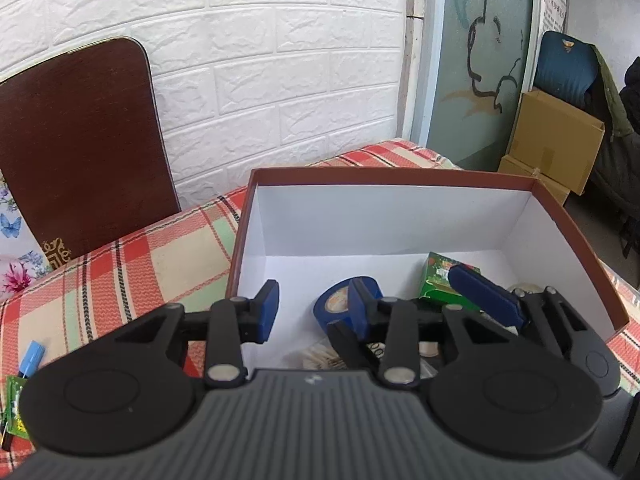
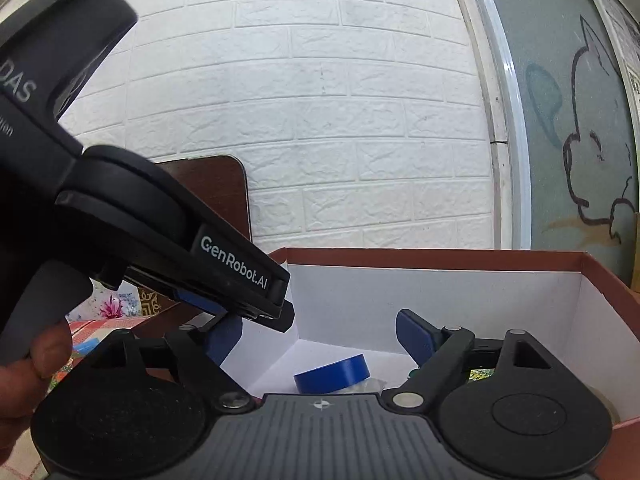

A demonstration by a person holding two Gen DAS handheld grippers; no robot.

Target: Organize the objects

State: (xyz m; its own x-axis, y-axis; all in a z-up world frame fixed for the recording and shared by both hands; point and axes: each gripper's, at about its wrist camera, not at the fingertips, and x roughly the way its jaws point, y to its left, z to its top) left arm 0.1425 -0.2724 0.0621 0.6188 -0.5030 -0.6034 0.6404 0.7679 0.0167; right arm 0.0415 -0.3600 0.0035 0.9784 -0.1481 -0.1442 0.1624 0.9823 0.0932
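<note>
Left gripper (image 1: 314,308): jaws apart, blue pads clear of everything, nothing between them; it hangs over the near edge of the open box (image 1: 400,178), pointing down into it. Right gripper (image 2: 320,334): jaws spread wide, nothing held, also aimed into the box; one of its blue pads pokes into the left wrist view from the right, above the green packet. The left gripper's black body, lettered "GenRobot.AI", crosses the upper left of the right wrist view, a hand (image 2: 36,360) on its grip.

Left to right in the left wrist view:
- Plaid cloth (image 1: 120,280), red, green and cream, covers the table.
- At the far left edge of the cloth: one marker with a light blue cap (image 1: 31,358) and, just below it, one green sachet (image 1: 14,404), partly cut off by the gripper body.
- Behind, one dark brown board (image 1: 80,140) leans on the white brick-pattern wall.
- Box: reddish-brown outside, white inside, lid off, sitting on the cloth.
- Inside it: one roll of blue tape (image 1: 336,302) lying flat near the middle of the floor; pale items at the near wall, too hidden to name; one green packet (image 1: 444,284) to the right of the tape.
- Far right, off the table: two stacked cardboard cartons (image 1: 556,136).
</note>
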